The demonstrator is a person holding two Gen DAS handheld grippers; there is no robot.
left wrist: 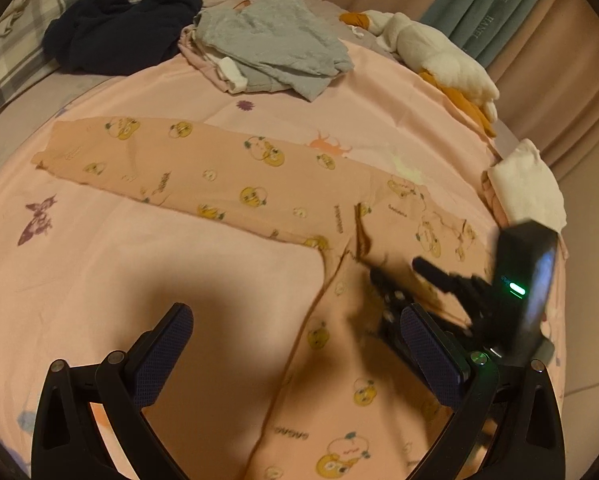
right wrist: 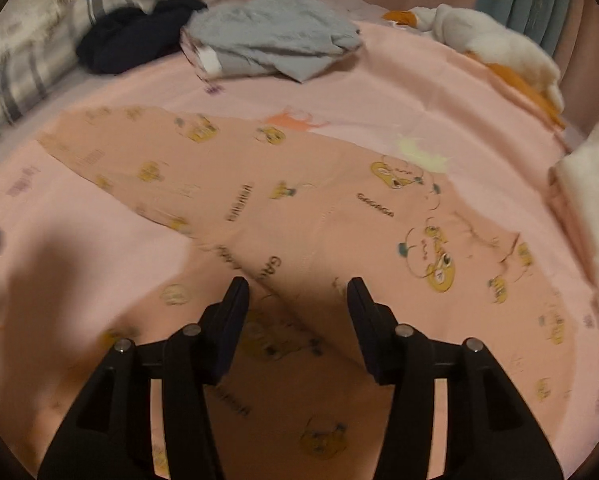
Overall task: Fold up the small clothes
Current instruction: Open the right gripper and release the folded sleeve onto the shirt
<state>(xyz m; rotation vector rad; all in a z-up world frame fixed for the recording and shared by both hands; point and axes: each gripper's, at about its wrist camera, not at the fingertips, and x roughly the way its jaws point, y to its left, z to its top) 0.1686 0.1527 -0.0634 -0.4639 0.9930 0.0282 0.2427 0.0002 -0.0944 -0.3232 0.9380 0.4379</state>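
Peach cotton printed with yellow cartoons: one pair of small pants [left wrist: 227,176] lies flat on the pink bed [left wrist: 119,280], one leg running to 10 o'clock, the other toward 6. At 12 sit one grey garment [left wrist: 275,44] and one navy garment [left wrist: 115,32]; at 3, one white folded stack [left wrist: 527,188]. Left tool [left wrist: 295,356] is spread wide, holding nothing. Right tool [right wrist: 297,328] is spread above the pants, empty.
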